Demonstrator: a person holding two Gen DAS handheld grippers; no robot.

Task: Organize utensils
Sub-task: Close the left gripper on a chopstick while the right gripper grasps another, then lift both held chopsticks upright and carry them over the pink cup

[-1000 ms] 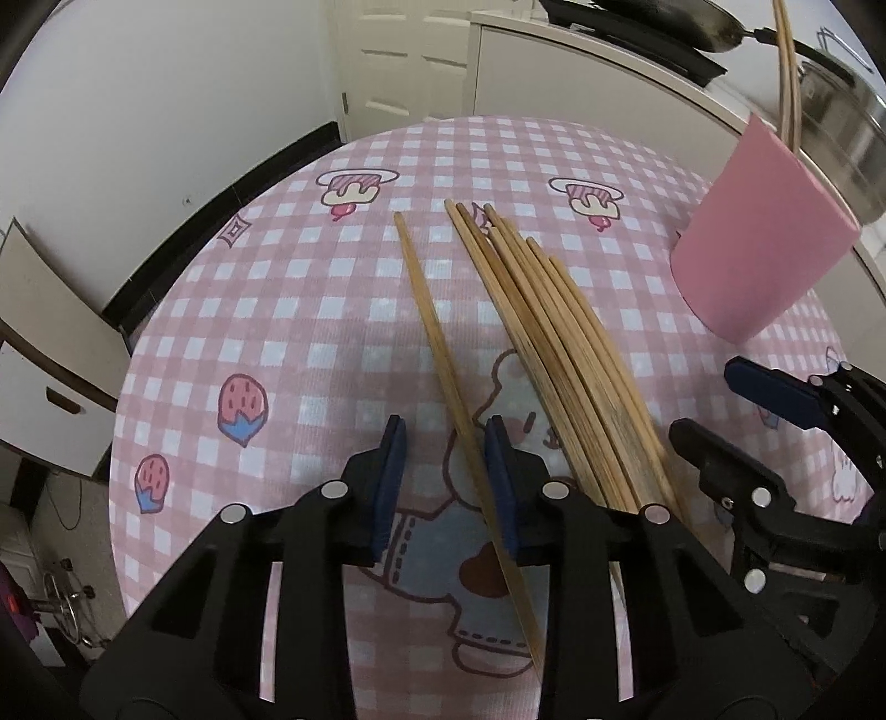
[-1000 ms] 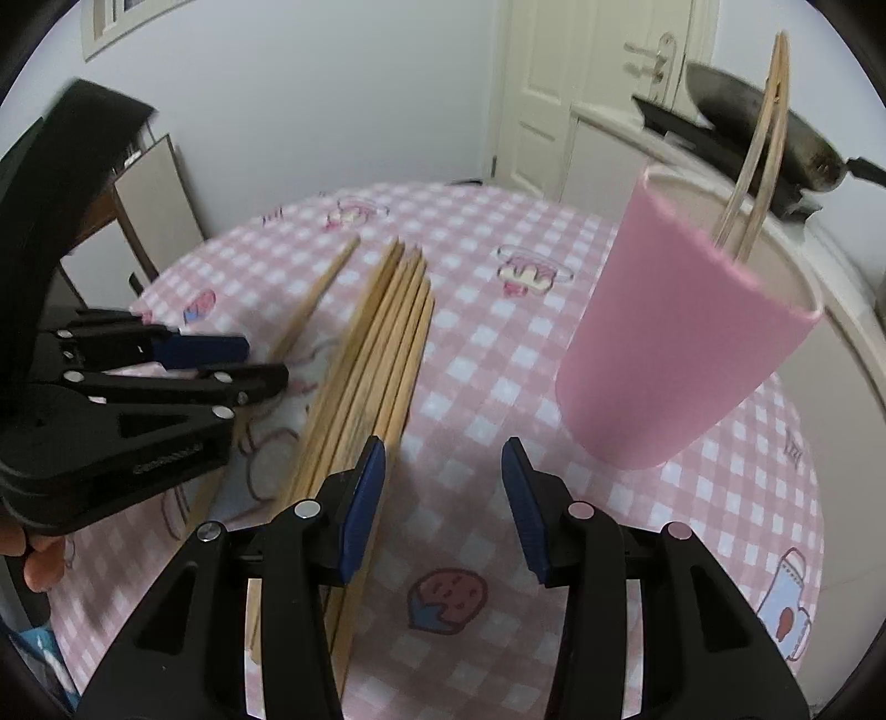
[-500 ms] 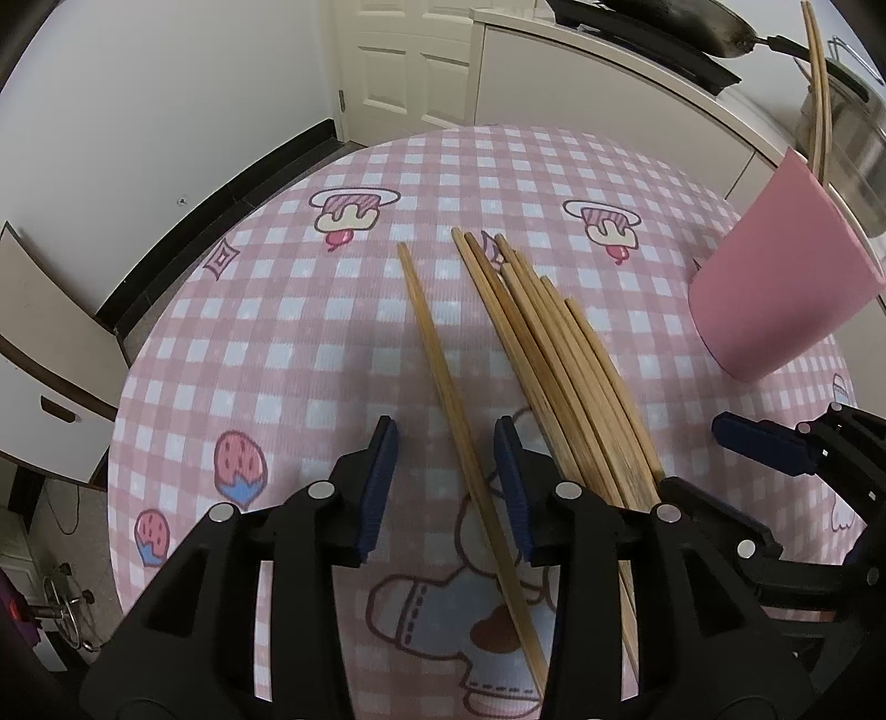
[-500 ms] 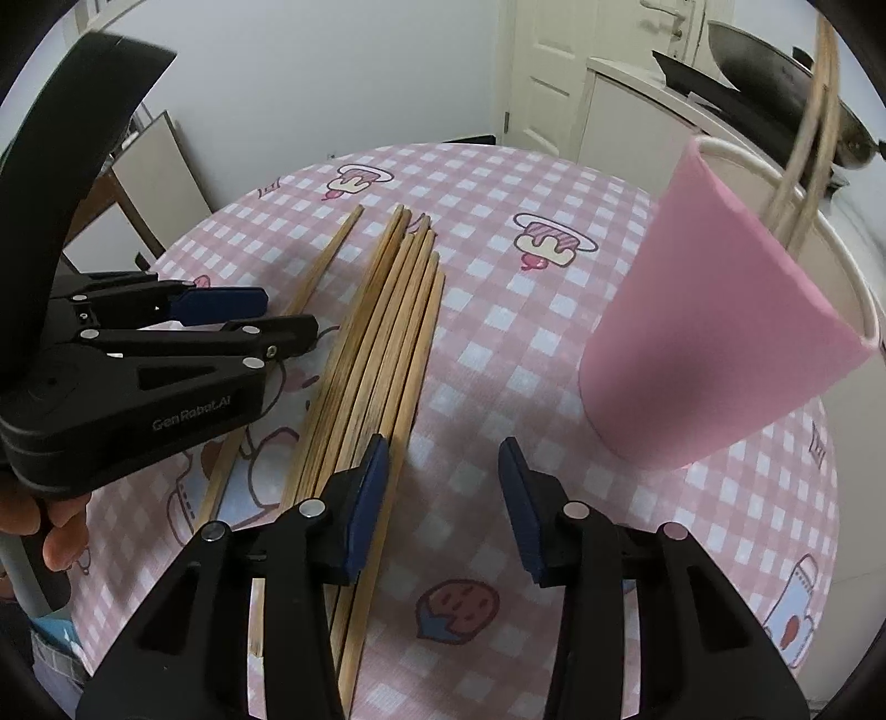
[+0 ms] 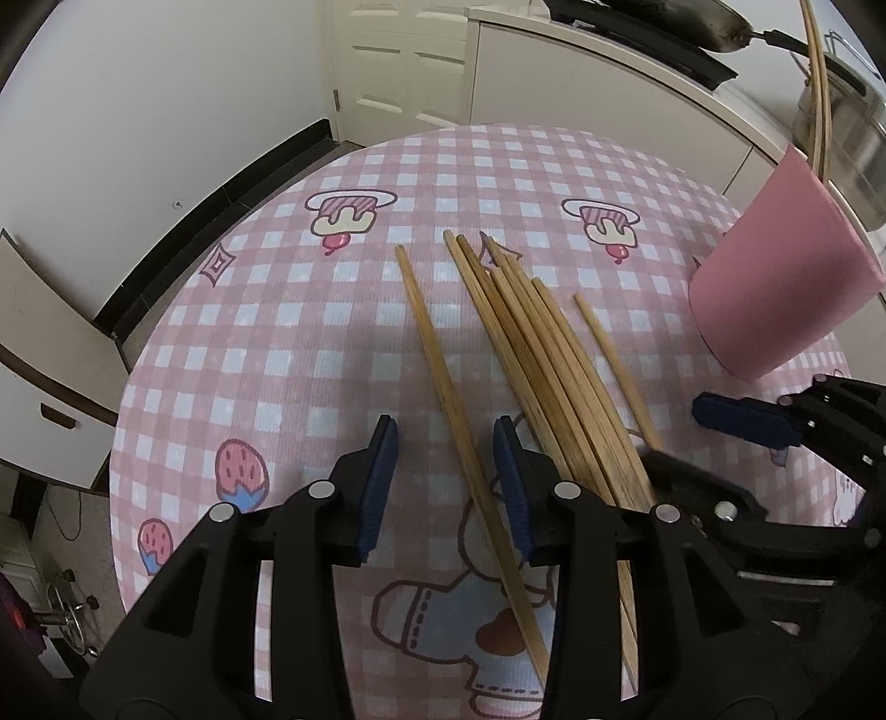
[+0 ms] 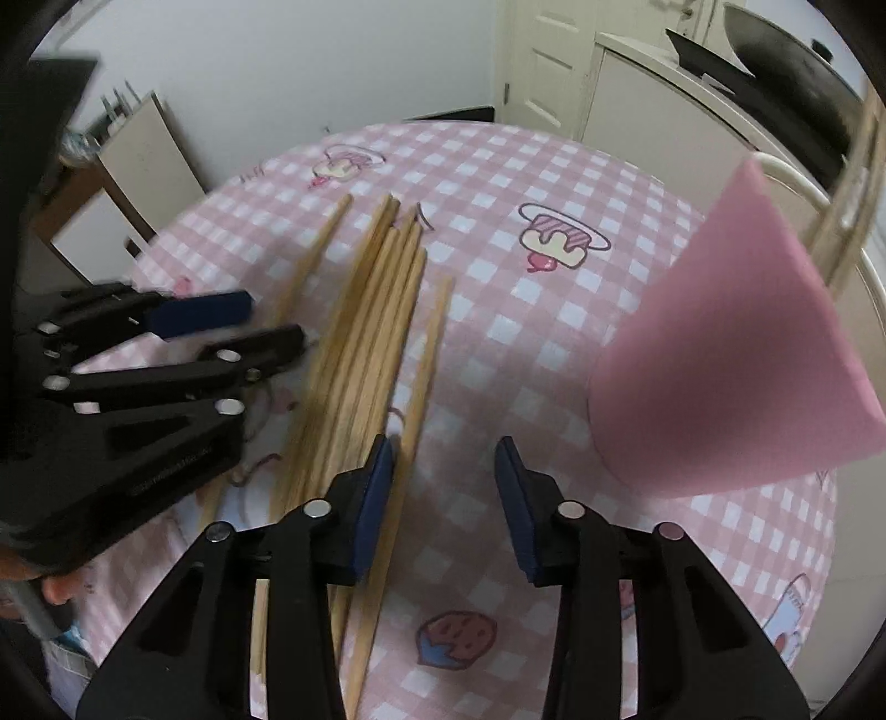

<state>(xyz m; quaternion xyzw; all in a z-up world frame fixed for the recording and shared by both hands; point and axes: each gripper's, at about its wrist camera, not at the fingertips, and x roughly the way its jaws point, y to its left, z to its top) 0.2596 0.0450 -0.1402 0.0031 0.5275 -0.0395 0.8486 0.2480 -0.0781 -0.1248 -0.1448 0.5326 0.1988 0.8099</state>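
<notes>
Several wooden chopsticks (image 5: pixel 545 360) lie in a bundle on the pink checked tablecloth (image 5: pixel 288 310); the bundle also shows in the right wrist view (image 6: pixel 360 354). One chopstick (image 5: pixel 448 387) lies apart to their left, passing between the jaws of my open left gripper (image 5: pixel 446 479). Another chopstick (image 6: pixel 412 421) lies split off on the bundle's right, beside the left finger of my open right gripper (image 6: pixel 443 498). A pink cup (image 6: pixel 742 343) holding two chopsticks (image 5: pixel 817 83) stands at the right, also in the left wrist view (image 5: pixel 775 288).
A white counter (image 5: pixel 609 83) with a dark pan (image 5: pixel 653 16) and a steel pot (image 5: pixel 853 127) stands behind the round table. A white door (image 5: pixel 398 61) is at the back. The table edge drops off at the left over a white cabinet (image 5: pixel 33 365).
One chopstick has split off to the right of the bundle beside the right gripper's left finger. The right gripper has shifted and the cup has come nearer. The left gripper has pulled back slightly.
</notes>
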